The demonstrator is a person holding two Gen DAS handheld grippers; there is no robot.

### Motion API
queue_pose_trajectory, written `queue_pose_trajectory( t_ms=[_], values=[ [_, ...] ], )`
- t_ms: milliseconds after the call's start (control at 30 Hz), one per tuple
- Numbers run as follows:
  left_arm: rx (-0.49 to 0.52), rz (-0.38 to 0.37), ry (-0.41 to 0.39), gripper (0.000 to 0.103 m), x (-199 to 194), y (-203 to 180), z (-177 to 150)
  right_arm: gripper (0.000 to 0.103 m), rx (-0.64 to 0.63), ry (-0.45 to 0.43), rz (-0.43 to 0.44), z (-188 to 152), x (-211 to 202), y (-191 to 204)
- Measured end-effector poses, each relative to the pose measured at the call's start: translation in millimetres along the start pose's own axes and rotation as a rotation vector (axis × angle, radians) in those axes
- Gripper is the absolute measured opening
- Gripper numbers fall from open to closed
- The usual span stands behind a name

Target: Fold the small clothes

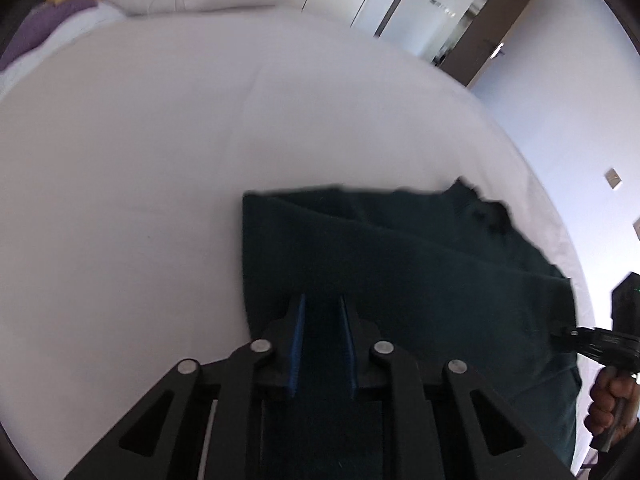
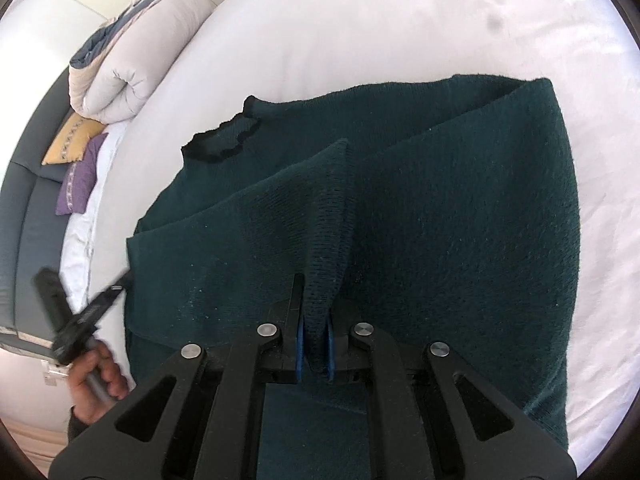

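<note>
A dark green knit sweater [image 2: 440, 208] with a black collar [image 2: 224, 140] lies partly folded on the white bed [image 2: 360, 32]. My right gripper [image 2: 316, 320] is shut on a raised fold of the sweater, which stands up between its blue pads. My left gripper [image 1: 322, 316] hovers over the sweater's left part [image 1: 400, 260], jaws a little apart with fabric showing between them; I cannot tell whether it grips. Each gripper also shows in the other's view: the right one [image 1: 576, 338] and the left one [image 2: 116, 288], both at the sweater's edge.
A folded white duvet [image 2: 132, 64] lies at the head of the bed, with yellow [image 2: 72, 140] and purple pillows [image 2: 78, 184] beside it. A grey bed frame [image 2: 28, 216] runs along the left. Wardrobe doors and a doorway [image 1: 460, 20] stand beyond the bed.
</note>
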State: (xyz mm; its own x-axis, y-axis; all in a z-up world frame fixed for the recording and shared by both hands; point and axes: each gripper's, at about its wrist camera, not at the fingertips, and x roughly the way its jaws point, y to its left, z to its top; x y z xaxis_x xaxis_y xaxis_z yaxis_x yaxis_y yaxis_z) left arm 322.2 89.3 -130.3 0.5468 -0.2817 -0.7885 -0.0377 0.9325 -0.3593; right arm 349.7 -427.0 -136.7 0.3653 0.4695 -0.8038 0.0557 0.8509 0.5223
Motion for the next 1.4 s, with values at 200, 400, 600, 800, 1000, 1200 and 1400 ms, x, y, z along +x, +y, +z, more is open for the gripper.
queue_pose_trajectory(
  t_ms=[200,400,600,800,1000,1200,1400],
  values=[
    [0.019,-0.039,-0.033,0.015,-6.8,5.5,-8.9,0.008,0.055,-0.005,0.112,-1.3,8.1,-17.1],
    [-0.167,-0.166,-0.01,0.015,-10.2,44.7,14.1,0.008,0.14,-0.017,0.23,-2.2,15.8,-33.0],
    [-0.071,-0.115,-0.019,0.019,-9.9,26.4,3.9,0.008,0.159,-0.025,0.268,-1.6,18.0,-37.2],
    [0.164,-0.011,-0.023,0.07,-49.2,-4.9,-43.2,0.011,0.184,-0.074,0.272,-16.6,1.0,-45.2],
    [0.139,-0.003,0.016,0.078,-112.9,18.6,-113.7,0.052,0.234,-0.121,0.265,-55.8,-49.2,-67.9],
    [-0.001,-0.077,0.099,0.079,-167.5,49.1,-194.0,0.078,0.202,-0.168,0.222,-139.2,-123.0,-87.5],
    [-0.028,-0.177,0.186,0.079,-198.5,55.2,-244.2,0.078,0.115,-0.067,0.158,-221.1,-148.2,-97.7]
  ],
)
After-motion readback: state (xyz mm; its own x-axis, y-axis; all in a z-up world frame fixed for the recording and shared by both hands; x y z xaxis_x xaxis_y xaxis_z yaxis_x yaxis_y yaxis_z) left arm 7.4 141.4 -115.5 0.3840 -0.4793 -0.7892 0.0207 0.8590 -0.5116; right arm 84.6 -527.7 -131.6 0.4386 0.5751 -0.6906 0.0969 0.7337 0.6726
